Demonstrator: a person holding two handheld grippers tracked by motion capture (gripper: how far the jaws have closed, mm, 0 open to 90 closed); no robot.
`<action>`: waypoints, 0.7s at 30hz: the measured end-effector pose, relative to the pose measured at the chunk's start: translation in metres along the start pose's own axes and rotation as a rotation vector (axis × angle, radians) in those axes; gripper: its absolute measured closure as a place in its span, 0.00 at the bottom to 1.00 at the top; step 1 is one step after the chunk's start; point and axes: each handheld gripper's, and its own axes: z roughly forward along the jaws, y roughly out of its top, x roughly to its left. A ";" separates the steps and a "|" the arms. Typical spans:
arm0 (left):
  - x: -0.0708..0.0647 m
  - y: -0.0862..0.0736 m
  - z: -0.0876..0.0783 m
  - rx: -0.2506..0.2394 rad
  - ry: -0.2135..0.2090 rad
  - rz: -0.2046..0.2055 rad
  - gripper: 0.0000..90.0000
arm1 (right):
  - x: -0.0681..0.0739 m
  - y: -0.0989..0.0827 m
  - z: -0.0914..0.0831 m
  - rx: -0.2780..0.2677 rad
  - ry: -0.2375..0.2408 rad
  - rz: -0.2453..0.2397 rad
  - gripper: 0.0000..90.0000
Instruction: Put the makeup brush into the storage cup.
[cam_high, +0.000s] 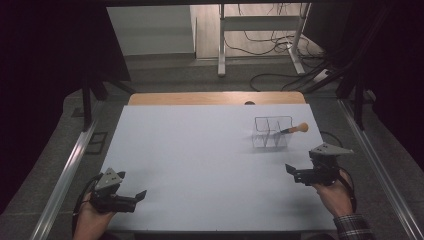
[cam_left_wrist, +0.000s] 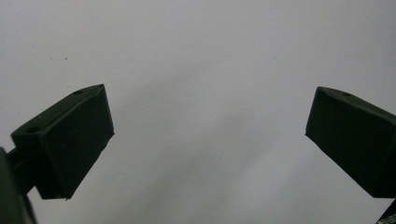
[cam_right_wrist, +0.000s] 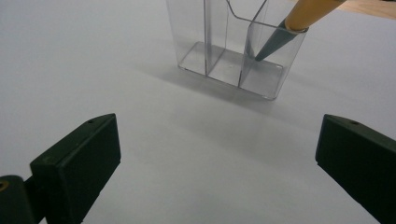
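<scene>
The right gripper (cam_right_wrist: 217, 154) hangs over the white table (cam_right_wrist: 93, 70) with its two black jaws wide apart and nothing between them. Ahead stands a clear plastic holder (cam_right_wrist: 233, 60) with compartments. A brush (cam_right_wrist: 292, 25) leans in its right-hand compartment, its dark tip down and tan handle tilting up to the right.

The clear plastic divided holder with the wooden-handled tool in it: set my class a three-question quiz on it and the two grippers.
1. True or false: the orange wooden-handled tool leans in an end compartment of the clear plastic divided holder.
2. Which is nearer the holder: (A) left gripper, (B) right gripper?
3. Fill in: both grippers' jaws stand ____.

Key: 1 true; 2 B; 3 open, with nothing between them.
</scene>
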 end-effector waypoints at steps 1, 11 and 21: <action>0.000 0.000 0.000 -0.001 0.001 -0.002 0.01 | 0.001 -0.001 0.000 0.001 0.002 0.000 0.00; 0.003 -0.001 -0.001 0.001 0.004 -0.008 0.01 | 0.008 -0.005 -0.002 0.013 0.013 -0.021 0.00; 0.003 -0.002 -0.001 0.002 0.003 -0.017 0.01 | 0.014 -0.010 -0.006 0.021 0.015 -0.039 0.00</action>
